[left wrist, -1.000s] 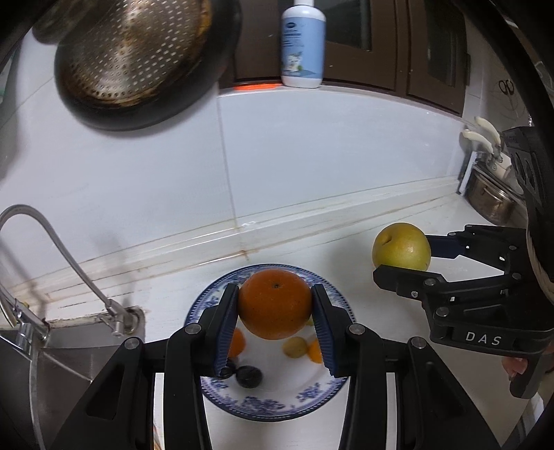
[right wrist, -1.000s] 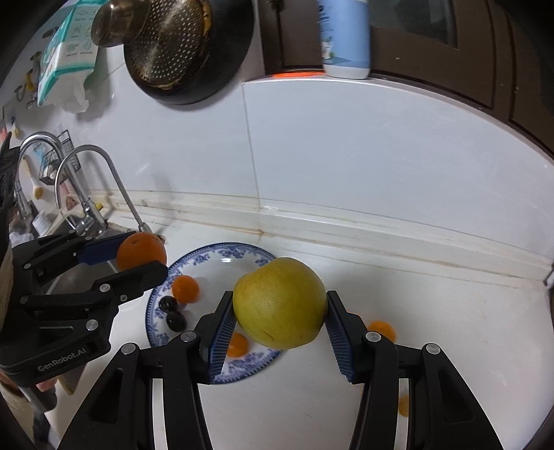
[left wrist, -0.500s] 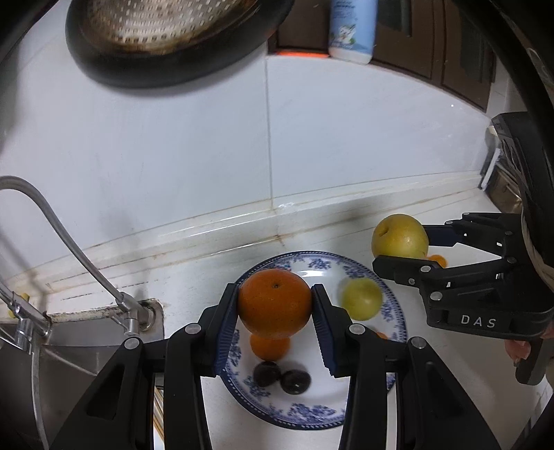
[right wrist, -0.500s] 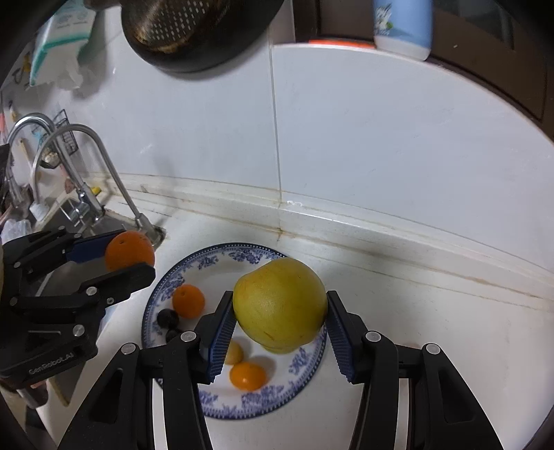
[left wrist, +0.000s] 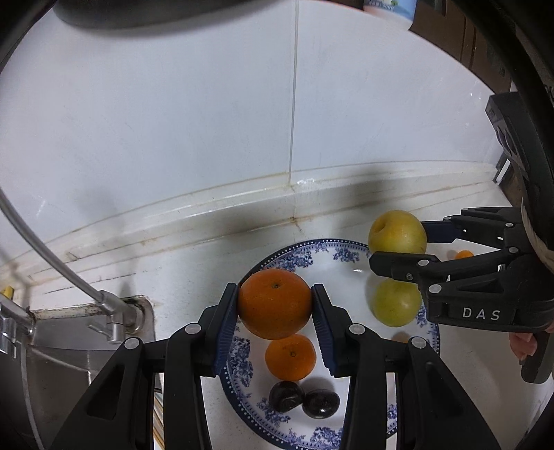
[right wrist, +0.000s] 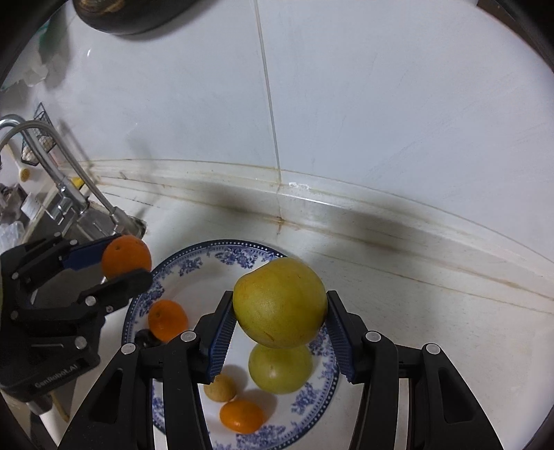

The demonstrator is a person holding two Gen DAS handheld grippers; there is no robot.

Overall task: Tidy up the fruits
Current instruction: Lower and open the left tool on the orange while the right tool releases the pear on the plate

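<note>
My left gripper point(left wrist: 275, 309) is shut on a large orange point(left wrist: 274, 304), held above the left side of a blue-and-white plate point(left wrist: 346, 251). My right gripper point(right wrist: 279, 320) is shut on a yellow pear point(right wrist: 279, 307), held above the plate's right side point(right wrist: 204, 254). On the plate lie a smaller orange point(left wrist: 290, 356), a green apple point(left wrist: 396, 303), two dark fruits point(left wrist: 304, 399), a small yellow fruit point(right wrist: 220, 387) and a small orange fruit point(right wrist: 241, 416). Each gripper shows in the other's view: the right gripper point(left wrist: 398, 247), the left gripper point(right wrist: 126, 264).
A steel sink point(left wrist: 52, 363) with a tap point(left wrist: 69, 277) lies left of the plate. The white tiled wall point(left wrist: 242, 121) rises just behind it. One small orange fruit point(left wrist: 464, 255) lies on the counter right of the plate. A dark pan point(right wrist: 131, 17) hangs above.
Both grippers have moved forward and lower over the plate, still holding their fruit. The plate and its fruit look larger and closer.
</note>
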